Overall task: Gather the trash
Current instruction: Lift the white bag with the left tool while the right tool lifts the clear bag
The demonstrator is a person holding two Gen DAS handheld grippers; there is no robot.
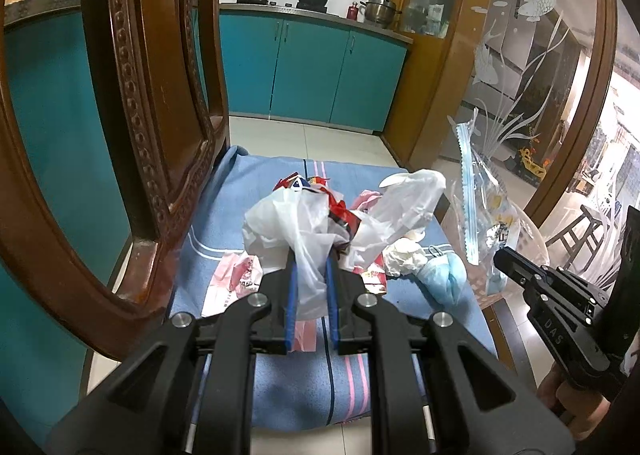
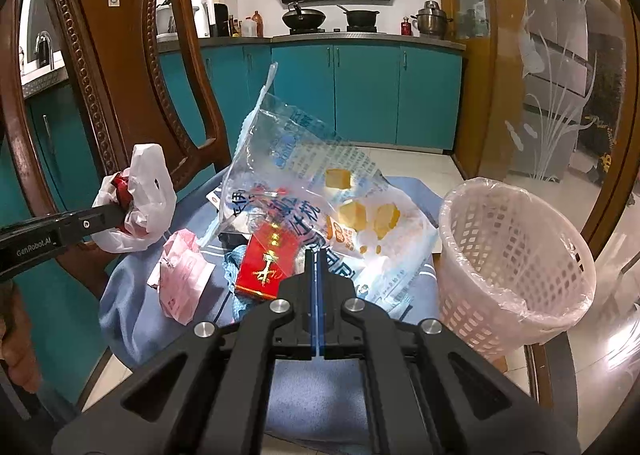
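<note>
Black linkage and blue pads of the left tool fill the near view, its pads pinched on a white plastic bag with red wrapping bunched inside, lifted above the blue cloth that covers the table. Over on the other side the right tool is clamped tight on the lower edge of a clear printed bag, which stands up from the grip and shows yellow lumps through the film. More trash lies loose on the cloth: a red box, a pink packet, a blue face mask and a crumpled tissue. Both bags look bound for the lined pink basket, which stands just to the right of the cloth with its mouth tipped toward the right tool. To do this well, I would carry the clear bag right over the rim before letting go, since the tall film could catch the liner edge and tip the light basket. For the left tool the path runs across the loose pile, so its bag should stay high. A carved wooden chair crowds the left side closely; the way toward the basket looks open, with a frosted glass door behind it.
</note>
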